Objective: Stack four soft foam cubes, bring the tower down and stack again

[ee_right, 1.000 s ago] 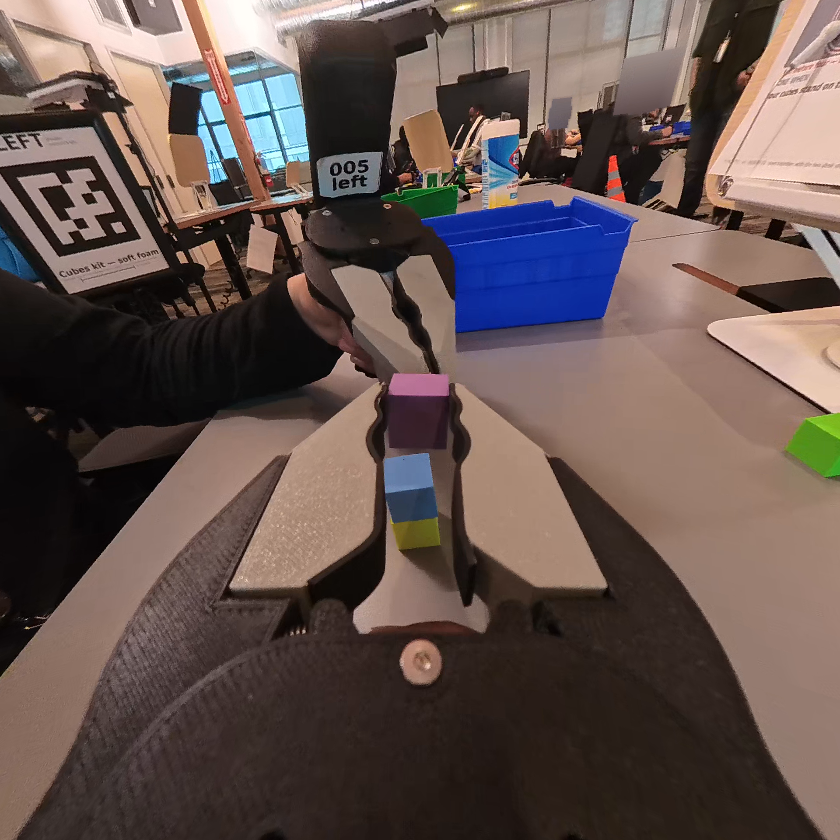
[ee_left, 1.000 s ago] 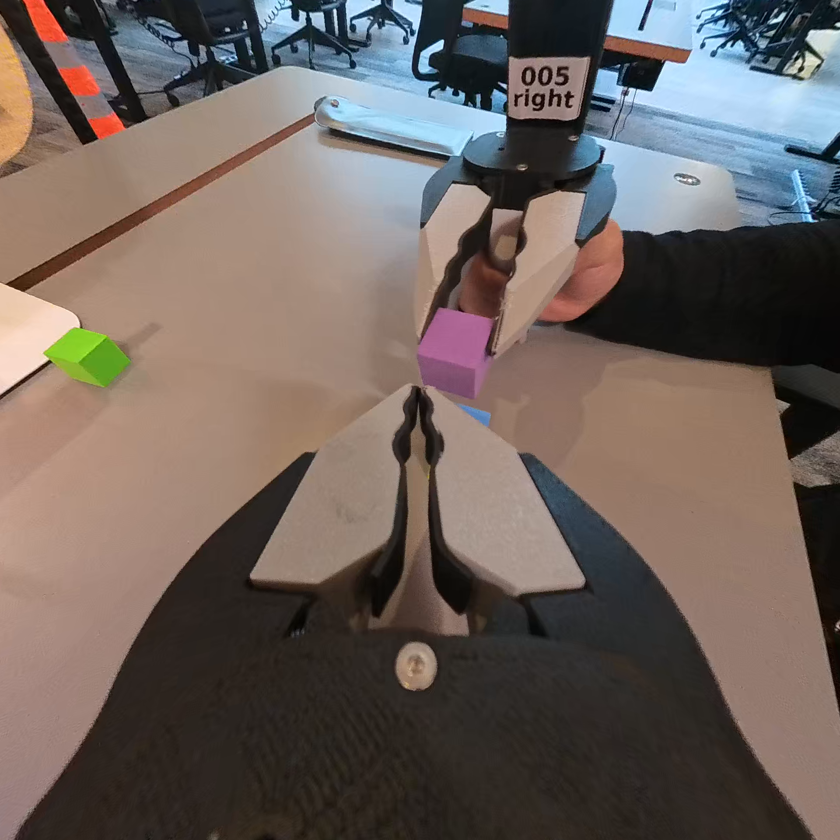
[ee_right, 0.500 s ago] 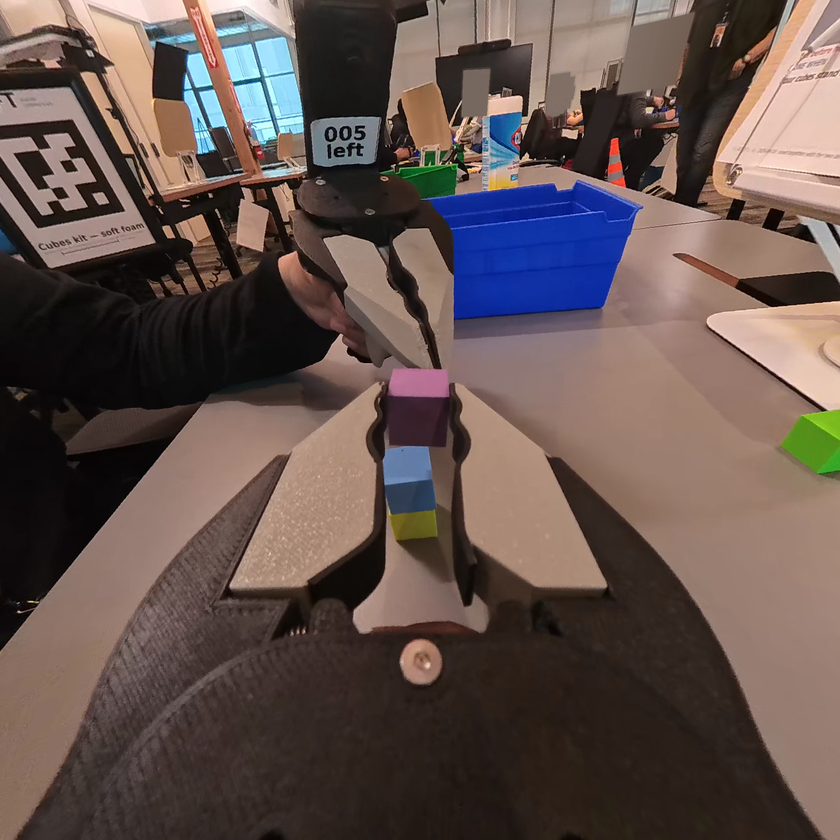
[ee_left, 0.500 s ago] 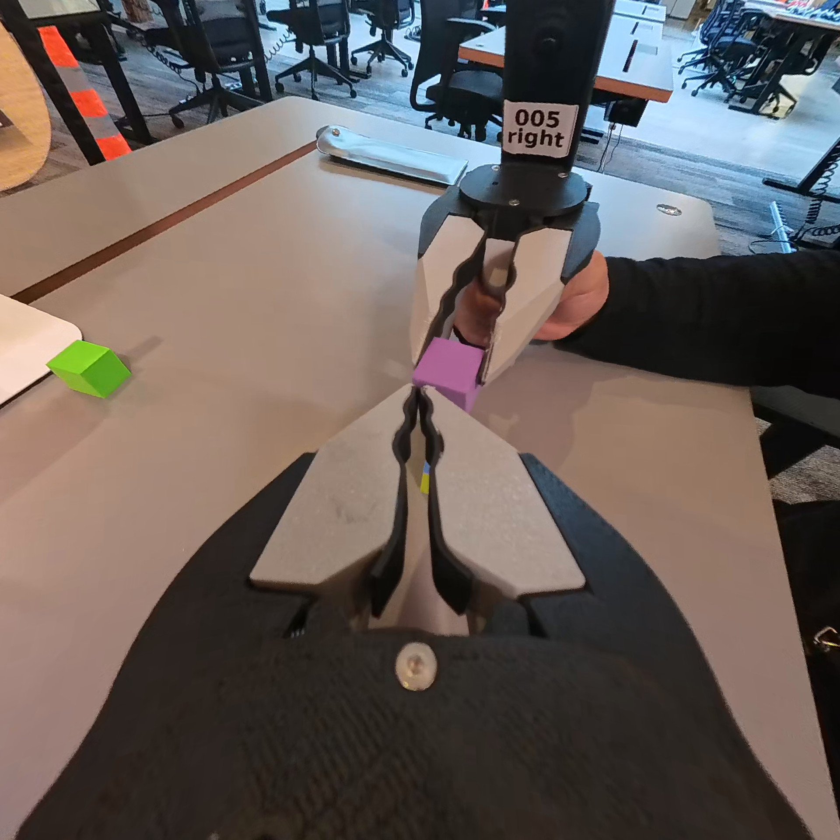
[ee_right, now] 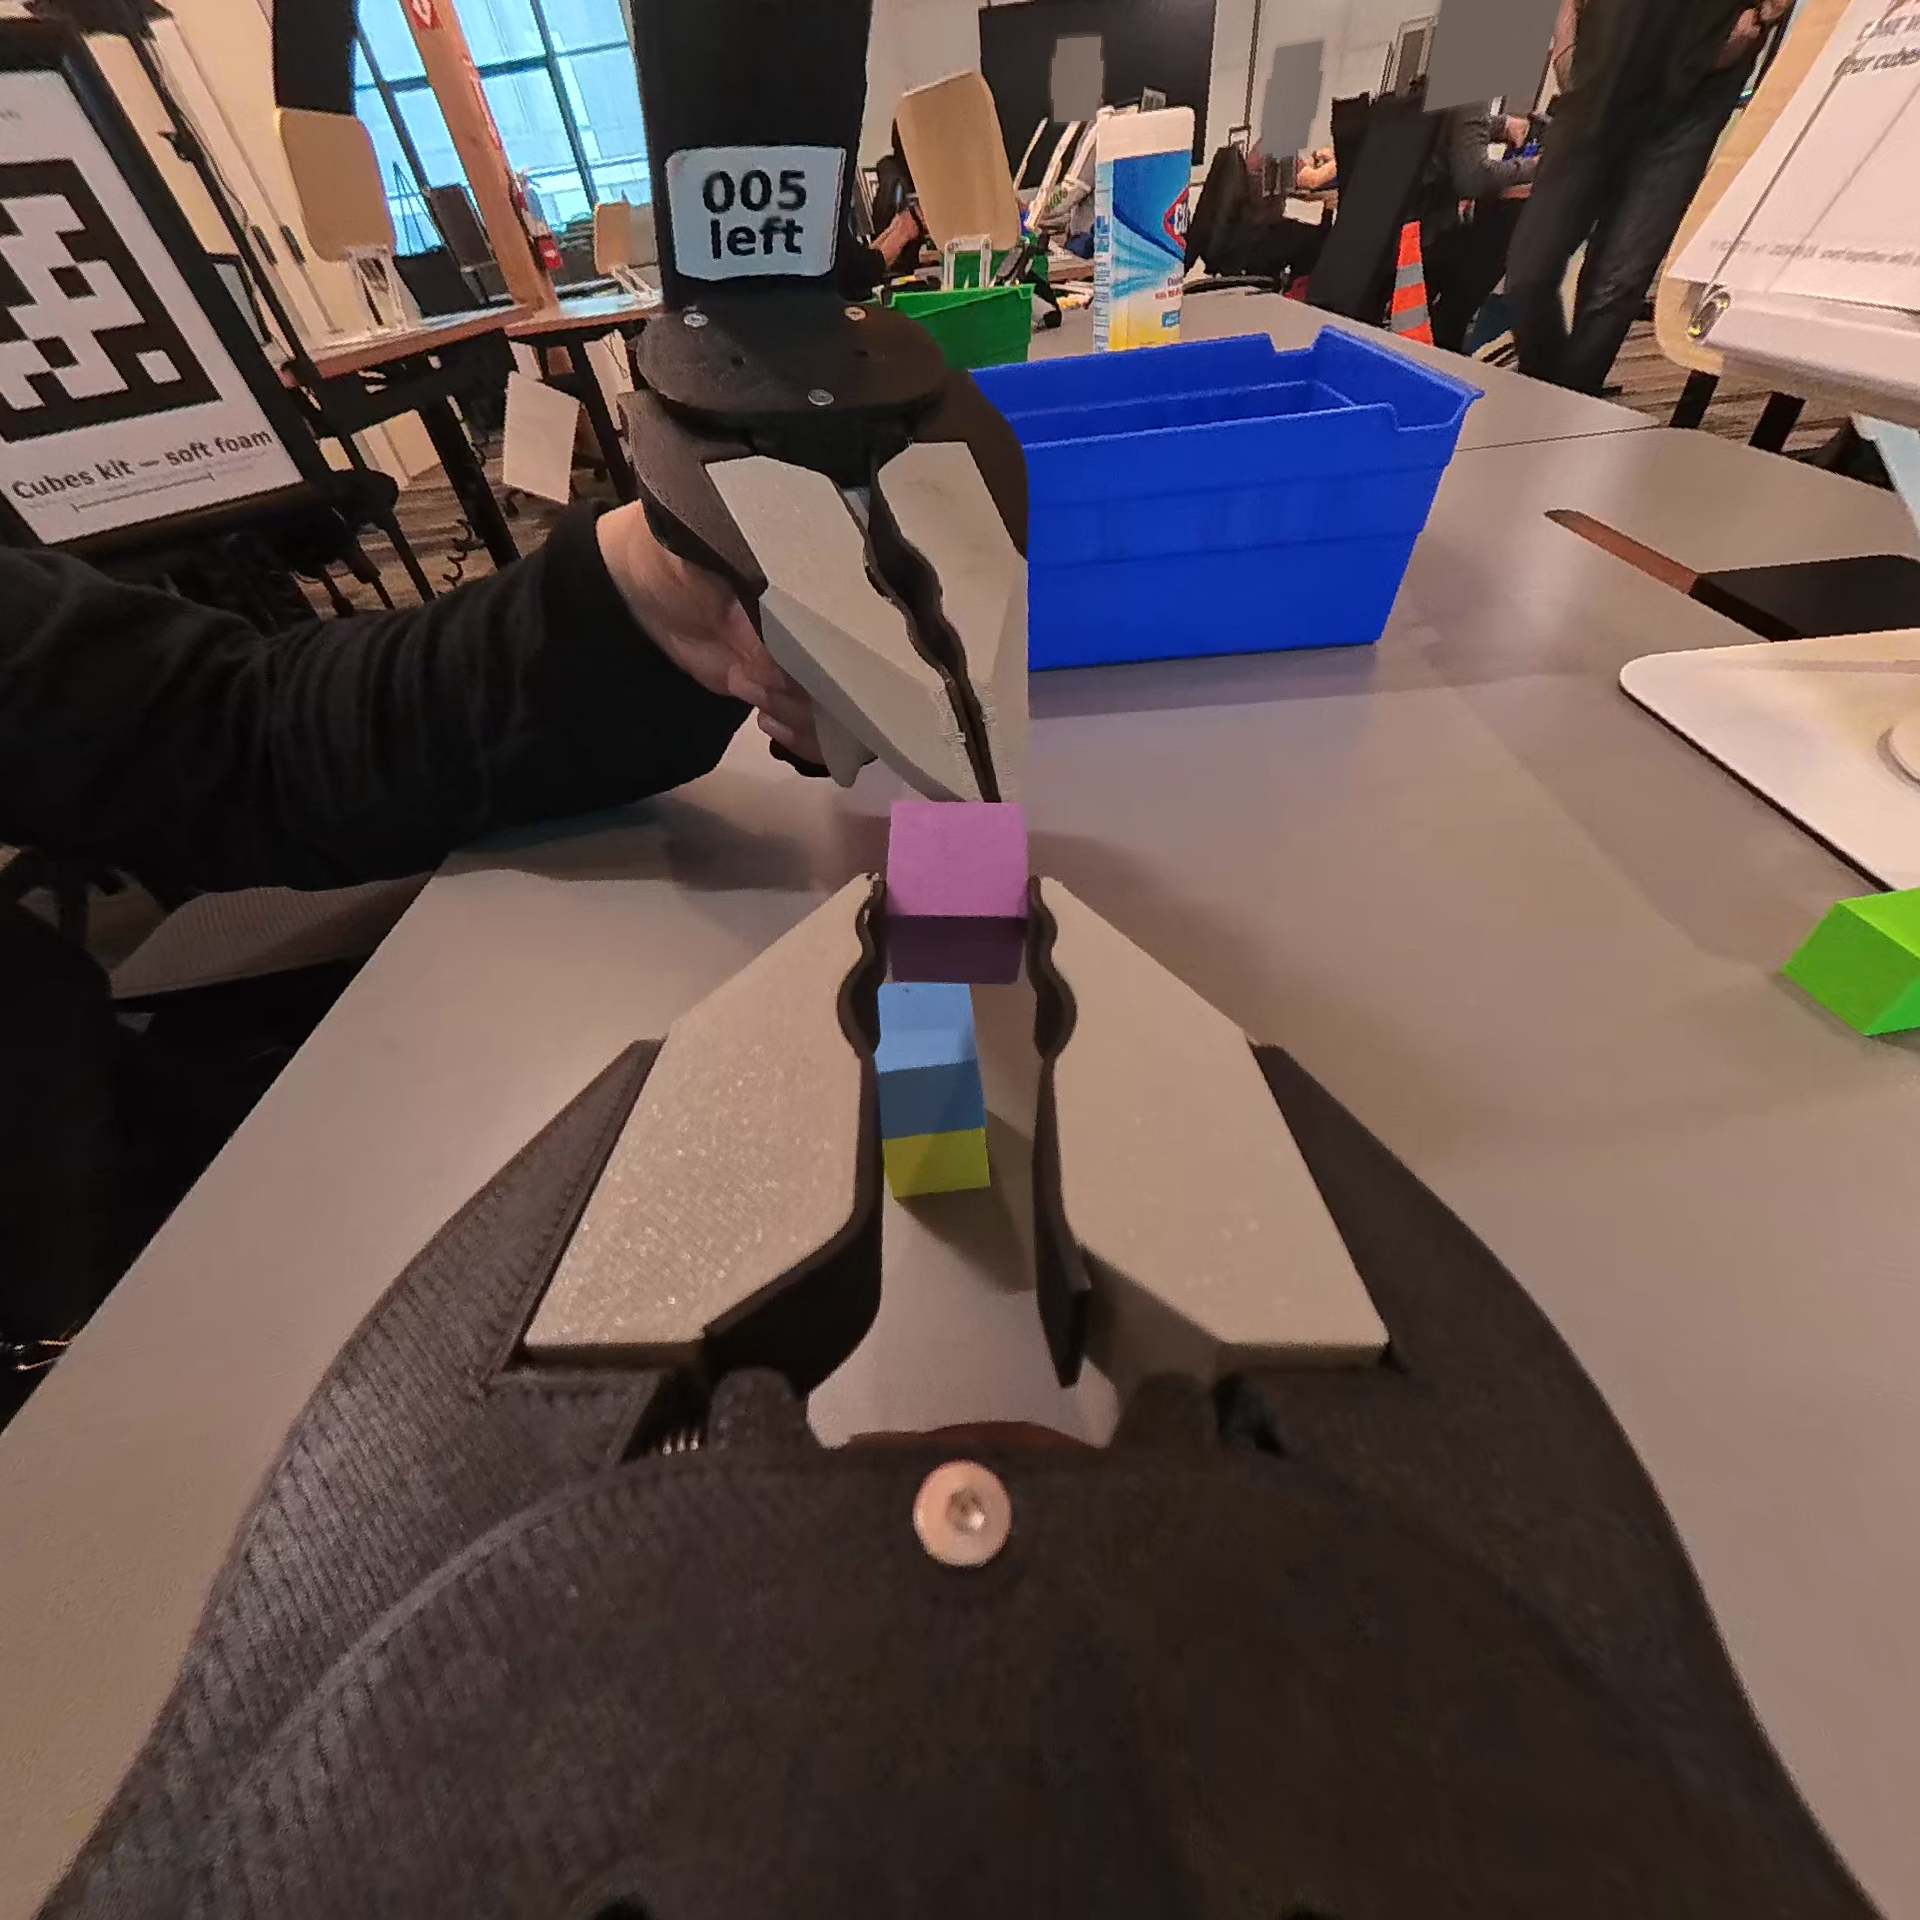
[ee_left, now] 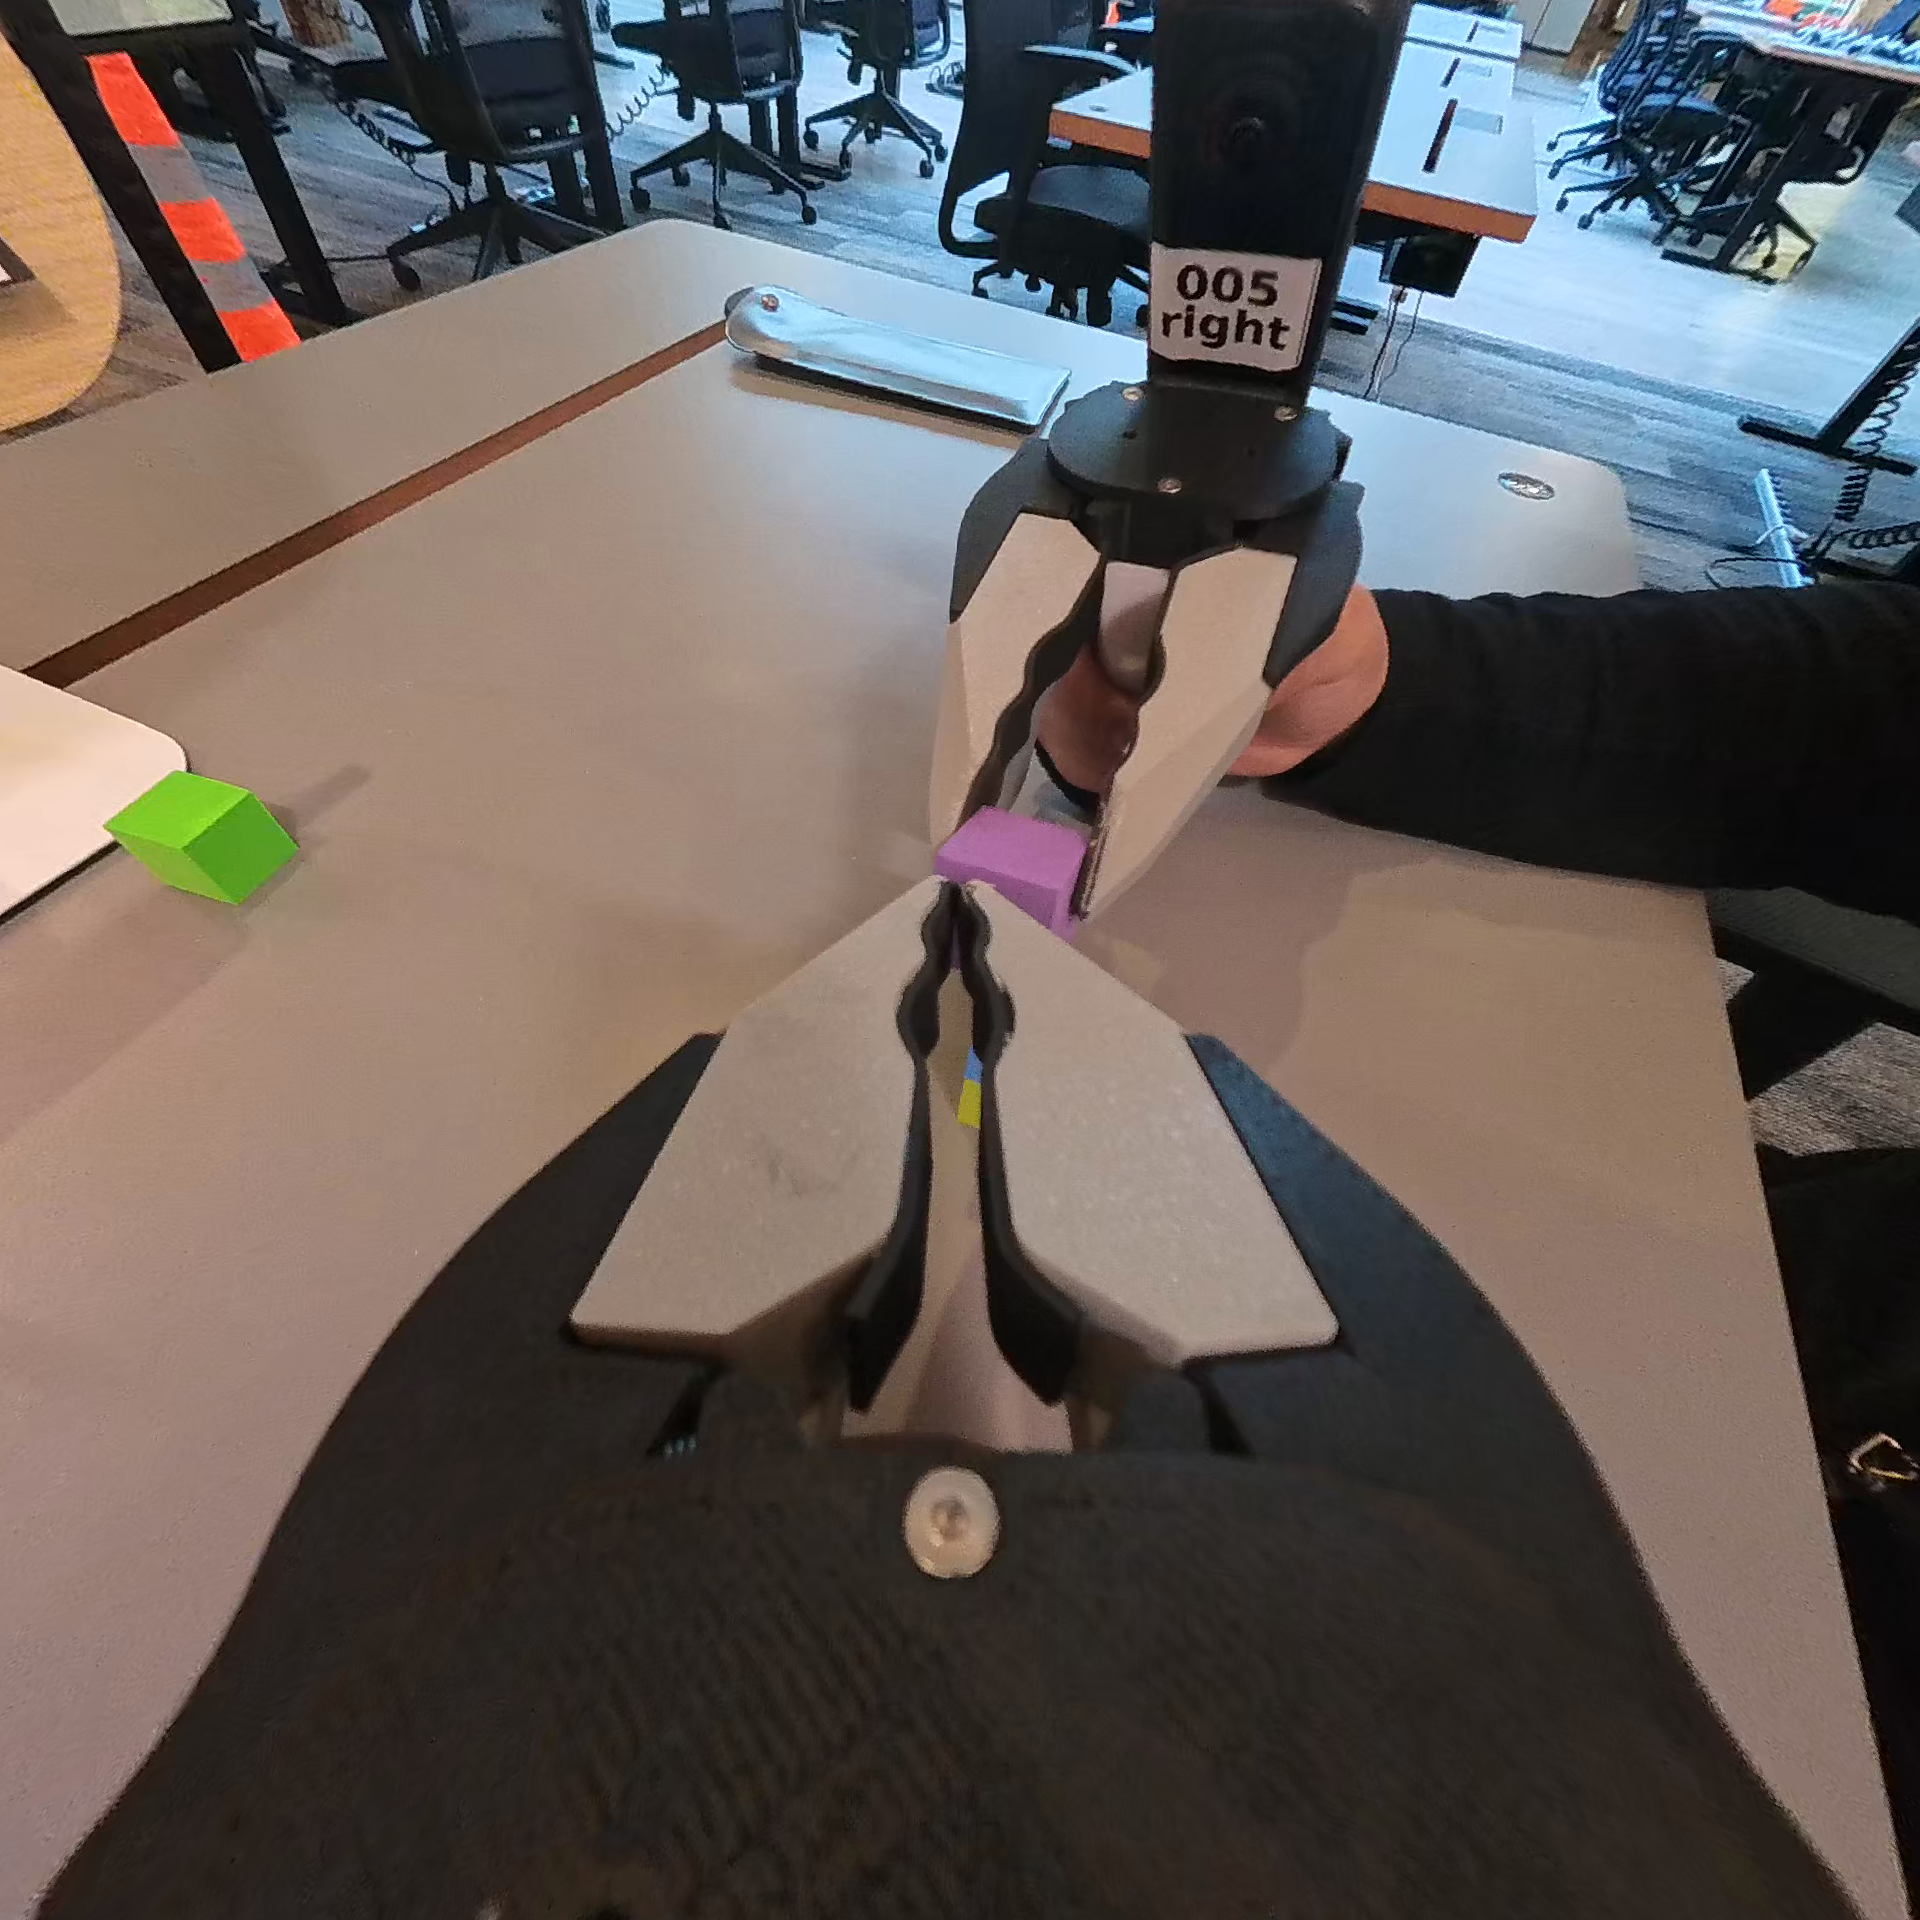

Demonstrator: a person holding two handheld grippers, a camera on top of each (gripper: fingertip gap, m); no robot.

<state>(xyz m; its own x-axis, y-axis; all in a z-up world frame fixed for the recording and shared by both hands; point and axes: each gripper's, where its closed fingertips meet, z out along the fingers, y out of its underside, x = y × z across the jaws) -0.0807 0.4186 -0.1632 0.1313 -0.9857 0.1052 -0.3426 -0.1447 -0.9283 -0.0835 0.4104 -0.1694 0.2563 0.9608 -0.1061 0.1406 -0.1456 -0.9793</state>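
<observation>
My right gripper (ee_right: 956,902) is shut on a purple foam cube (ee_right: 956,883) and holds it just above a blue cube (ee_right: 928,1070) stacked on a yellow cube (ee_right: 935,1162). In the left wrist view the purple cube (ee_left: 1013,862) sits between the right gripper's fingertips. My left gripper (ee_left: 956,896) is shut and empty, its tips close by the purple cube; in the right wrist view (ee_right: 987,779) it hovers just above and behind that cube. A sliver of the blue and yellow stack (ee_left: 969,1091) shows between its fingers. A green cube (ee_left: 203,836) lies apart on the grey table (ee_left: 582,727).
A blue bin (ee_right: 1226,499) stands at the back of the table. A white flat base (ee_right: 1787,738) lies beside the green cube (ee_right: 1860,971). A silver flat object (ee_left: 894,353) lies at the table's far side. A sign stand with a black-and-white pattern (ee_right: 104,312) is behind. My two grippers' fingertips are within a few centimetres of each other.
My right gripper has lowered the purple cube toward the blue cube. My left gripper has stayed shut and risen a little, looking down more steeply.
</observation>
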